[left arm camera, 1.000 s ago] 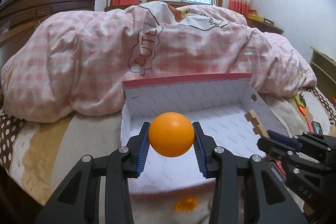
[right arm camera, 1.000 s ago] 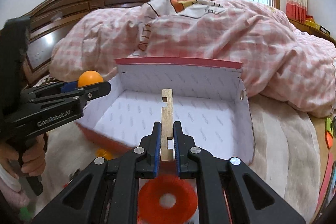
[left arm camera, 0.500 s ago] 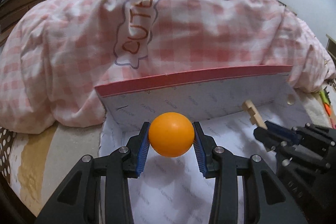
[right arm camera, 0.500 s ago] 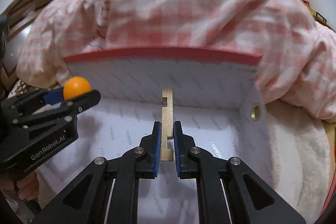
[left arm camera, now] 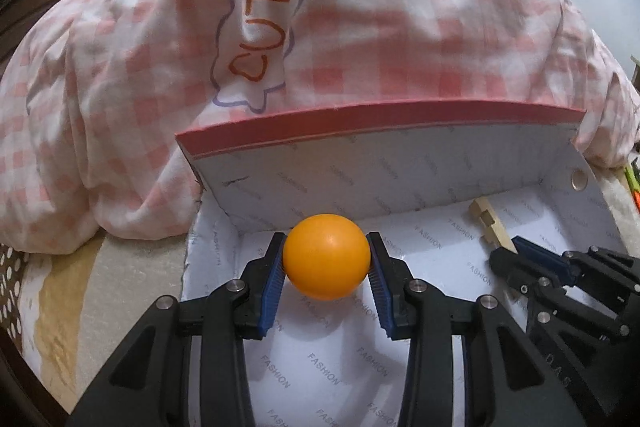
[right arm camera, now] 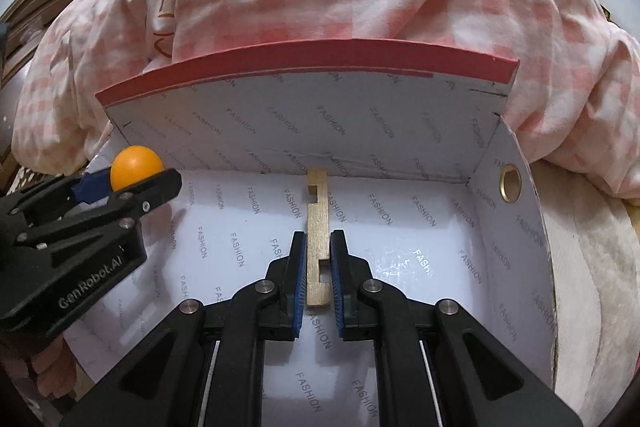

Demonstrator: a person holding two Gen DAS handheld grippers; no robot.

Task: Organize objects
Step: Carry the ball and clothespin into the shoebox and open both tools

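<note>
Behind everything, a pink checked quilt (left arm camera: 360,39) is heaped on the bed, with the open box (left arm camera: 380,123) set against it. At left, your left gripper (left arm camera: 326,267) clamps the orange ball (left arm camera: 326,257) just above the box's white floor, near the left wall. At right, your right gripper (right arm camera: 319,267) pinches the notched wooden piece (right arm camera: 317,227), jaws narrow, over the floor's middle. You are at the placing step, by the look of it; next, each gripper should lower and open, the ball likely to roll once freed. Compared with a second earlier, both grippers have come forward and down, from the box's near edge to inside it.
</note>
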